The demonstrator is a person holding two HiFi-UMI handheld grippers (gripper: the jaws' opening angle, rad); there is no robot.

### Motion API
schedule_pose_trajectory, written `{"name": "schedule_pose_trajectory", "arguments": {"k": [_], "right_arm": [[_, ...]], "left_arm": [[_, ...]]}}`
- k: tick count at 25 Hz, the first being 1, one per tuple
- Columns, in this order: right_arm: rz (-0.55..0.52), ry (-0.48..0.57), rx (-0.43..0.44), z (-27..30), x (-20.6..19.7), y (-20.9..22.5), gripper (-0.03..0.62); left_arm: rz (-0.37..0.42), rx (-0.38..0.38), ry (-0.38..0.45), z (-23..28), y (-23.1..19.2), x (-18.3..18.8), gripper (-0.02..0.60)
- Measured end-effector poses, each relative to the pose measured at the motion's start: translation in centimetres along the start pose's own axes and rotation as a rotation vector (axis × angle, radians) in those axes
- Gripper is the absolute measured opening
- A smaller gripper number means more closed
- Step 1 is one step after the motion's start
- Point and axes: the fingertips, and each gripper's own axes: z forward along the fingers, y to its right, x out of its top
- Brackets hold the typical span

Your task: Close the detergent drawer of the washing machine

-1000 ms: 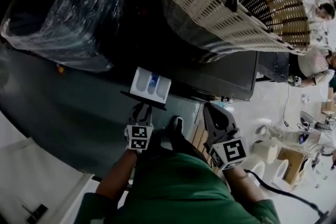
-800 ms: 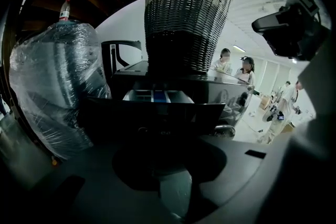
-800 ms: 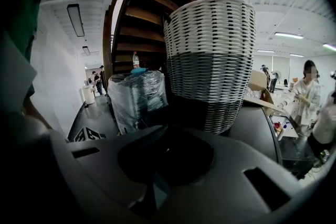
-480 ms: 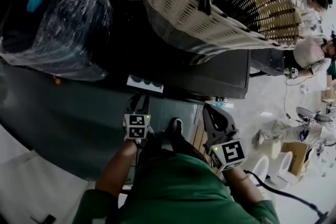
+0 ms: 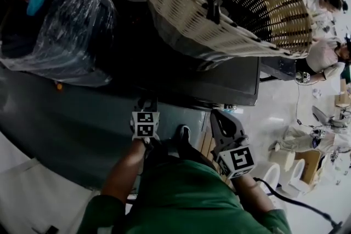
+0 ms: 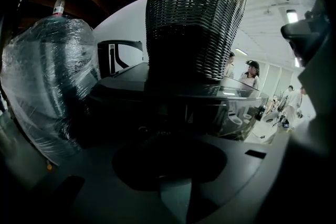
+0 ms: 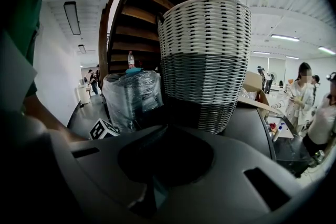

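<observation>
The detergent drawer (image 5: 148, 95) sits pushed in, flat with the dark front of the washing machine (image 5: 219, 82), at its near left corner. The left gripper (image 5: 145, 103) presses its tip against it, jaws closed on nothing. The right gripper (image 5: 218, 117) hangs just to the right, closed and empty too. A big woven basket (image 5: 230, 3) stands on the machine.

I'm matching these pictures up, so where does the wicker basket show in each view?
Head view: the basket fills the top, from centre to right.
Left gripper view: the basket stands at top centre.
Right gripper view: the basket stands at centre, slightly right.
Shared landmark: the plastic-wrapped bundle, left of the basket in all three.
</observation>
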Motion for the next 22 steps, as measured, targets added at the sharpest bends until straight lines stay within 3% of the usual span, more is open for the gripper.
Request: {"name": "schedule_pose_trajectory", "arguments": {"k": [22], "right_arm": [[-0.013, -0.020, -0.001, 1.5, 0.5, 1.4, 0.023]], "left_arm": [[-0.011, -0.004, 0.005, 0.8, -0.2, 0.8, 0.117]]}}
